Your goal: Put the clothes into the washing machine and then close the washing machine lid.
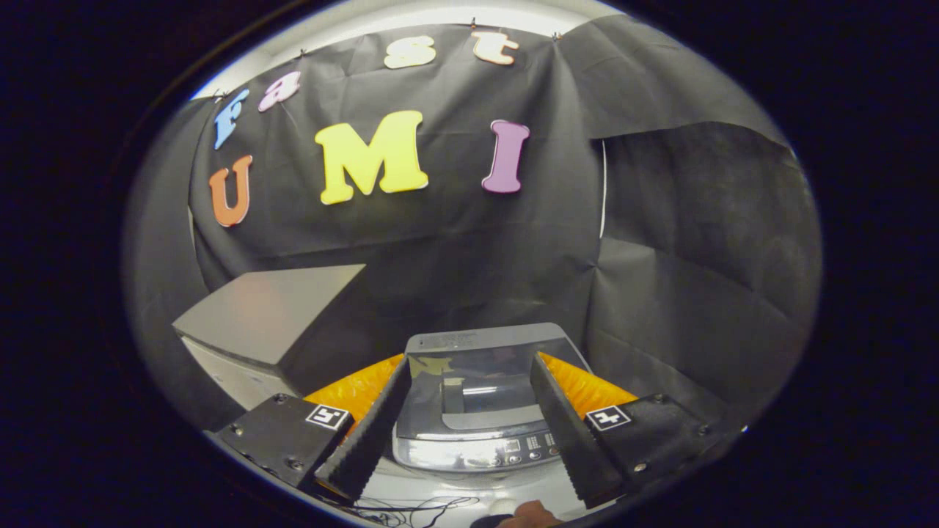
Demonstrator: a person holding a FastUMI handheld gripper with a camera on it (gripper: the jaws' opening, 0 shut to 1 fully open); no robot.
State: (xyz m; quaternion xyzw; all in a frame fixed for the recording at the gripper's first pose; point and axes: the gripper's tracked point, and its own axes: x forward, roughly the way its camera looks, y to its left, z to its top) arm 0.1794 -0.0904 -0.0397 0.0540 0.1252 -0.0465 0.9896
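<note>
The gripper [469,411] is black, with two long wedge-shaped fingers [370,433] whose inner faces are ribbed like saw teeth. Each finger sits on a flat black block fastened with small silver screws. A white square tag with a black pattern [327,416] marks each block, and thin black cables trail beneath

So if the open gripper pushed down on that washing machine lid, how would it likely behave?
The lid looks like a stiff panel with a glossy window, so it would probably swing as one piece rather than flex. Its smooth surface may let the ridged fingers slip. It seems to lie flat already on the washing machine, between the open fingers.
</note>
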